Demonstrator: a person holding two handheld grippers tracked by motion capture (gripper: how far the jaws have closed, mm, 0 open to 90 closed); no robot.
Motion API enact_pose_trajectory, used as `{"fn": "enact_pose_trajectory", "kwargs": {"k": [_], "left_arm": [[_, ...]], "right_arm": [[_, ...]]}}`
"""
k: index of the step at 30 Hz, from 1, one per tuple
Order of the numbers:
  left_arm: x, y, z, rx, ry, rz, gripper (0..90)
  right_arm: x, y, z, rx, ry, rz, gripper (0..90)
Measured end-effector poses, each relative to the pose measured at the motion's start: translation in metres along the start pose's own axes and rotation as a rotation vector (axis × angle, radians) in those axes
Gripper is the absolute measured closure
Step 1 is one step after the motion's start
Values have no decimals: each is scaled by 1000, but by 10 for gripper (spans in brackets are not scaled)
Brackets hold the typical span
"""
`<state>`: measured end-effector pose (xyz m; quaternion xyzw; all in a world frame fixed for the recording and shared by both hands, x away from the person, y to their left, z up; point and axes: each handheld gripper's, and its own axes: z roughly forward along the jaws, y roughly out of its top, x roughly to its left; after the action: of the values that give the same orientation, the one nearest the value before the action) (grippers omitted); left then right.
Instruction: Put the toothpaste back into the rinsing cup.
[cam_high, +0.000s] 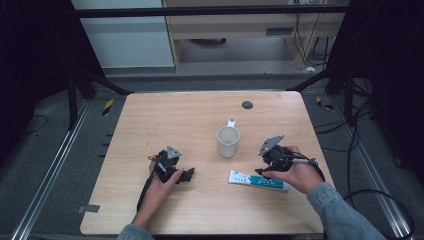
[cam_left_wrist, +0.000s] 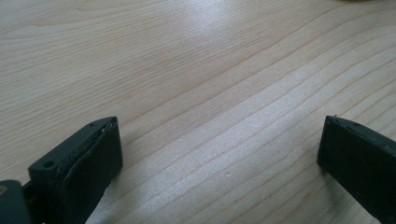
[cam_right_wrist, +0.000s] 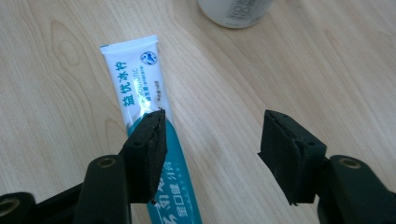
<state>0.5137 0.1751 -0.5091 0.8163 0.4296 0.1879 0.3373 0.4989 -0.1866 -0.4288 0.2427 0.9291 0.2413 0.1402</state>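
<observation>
A white and teal toothpaste tube (cam_high: 250, 179) lies flat on the wooden table (cam_high: 175, 120) at the front right. My right gripper (cam_high: 263, 171) hovers over its right half, held in a hand. In the right gripper view the tube (cam_right_wrist: 135, 79) runs under the left jaw, while the gap between the jaws of the right gripper (cam_right_wrist: 215, 140) holds bare wood; the jaws stand apart and do not press on it. A white mug (cam_high: 228, 141) stands upright just beyond the tube, and its base (cam_right_wrist: 236, 9) shows at the top. My left gripper (cam_high: 188, 175) rests at the front left, open (cam_left_wrist: 219, 149) over bare wood.
A small black round disc (cam_high: 247, 104) sits near the table's far edge. A white handle-like piece (cam_high: 231, 122) pokes out behind the mug. Dark frame legs and cables surround the table on the floor.
</observation>
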Motion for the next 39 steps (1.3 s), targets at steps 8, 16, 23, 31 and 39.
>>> {"fn": "enact_pose_trajectory", "kwargs": {"k": [8, 16, 23, 31, 39], "left_arm": [[0, 0, 0, -1, 0, 0, 0], [0, 0, 0, -1, 0, -1, 0], [0, 0, 0, -2, 0, -2, 0], [0, 0, 0, -2, 0, -1, 0], [0, 0, 0, -1, -3, 1, 0]], "right_arm": [[5, 7, 17, 38, 34, -13, 373], [10, 11, 23, 58, 72, -46, 481], [12, 13, 28, 87, 96, -58, 476], [17, 15, 34, 113, 142, -79, 477], [23, 15, 43, 165, 164, -101, 477]]}}
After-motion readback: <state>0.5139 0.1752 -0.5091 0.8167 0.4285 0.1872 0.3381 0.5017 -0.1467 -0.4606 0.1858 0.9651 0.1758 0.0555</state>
